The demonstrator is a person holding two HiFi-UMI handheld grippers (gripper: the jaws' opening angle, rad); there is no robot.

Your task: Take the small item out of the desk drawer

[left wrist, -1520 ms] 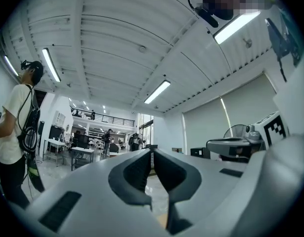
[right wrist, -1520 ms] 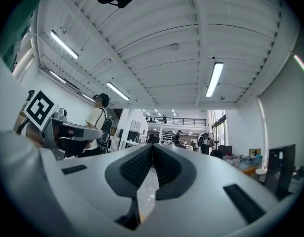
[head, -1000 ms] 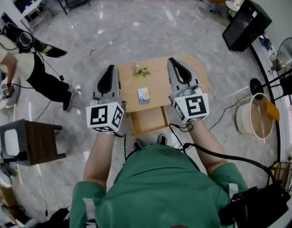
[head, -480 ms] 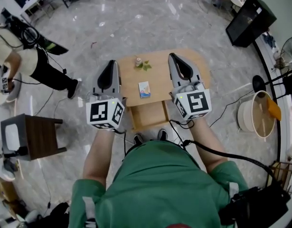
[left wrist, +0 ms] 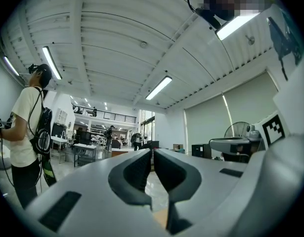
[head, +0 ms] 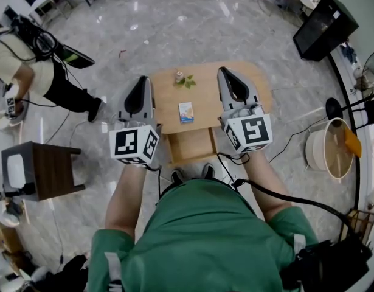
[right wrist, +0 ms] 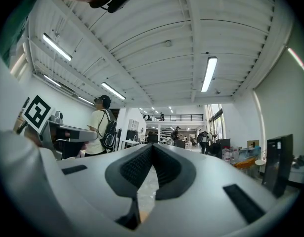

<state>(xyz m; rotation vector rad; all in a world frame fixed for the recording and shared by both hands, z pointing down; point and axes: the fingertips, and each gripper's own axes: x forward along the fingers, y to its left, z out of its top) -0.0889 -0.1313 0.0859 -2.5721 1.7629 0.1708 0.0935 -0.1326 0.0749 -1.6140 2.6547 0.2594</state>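
A small wooden desk (head: 205,96) stands on the floor below me, its drawer (head: 191,146) pulled out toward me and showing only bare wood. On the desktop lies a small white and blue box (head: 185,112). My left gripper (head: 140,83) hovers high above the desk's left edge, shut and holding nothing. My right gripper (head: 224,73) hangs above the desk's right part, also shut and empty. In both gripper views the jaws point level across the room, pads together: left gripper (left wrist: 152,152), right gripper (right wrist: 152,147).
A tiny plant (head: 182,79) sits at the desk's far edge. A dark stool (head: 47,169) stands at the left, a person (head: 28,66) with cables beyond it. A black box (head: 325,26) is at the far right, a round basket (head: 330,152) and a fan base (head: 334,108) nearer.
Both grippers stay where they were, shut. The person at the left has shifted slightly.
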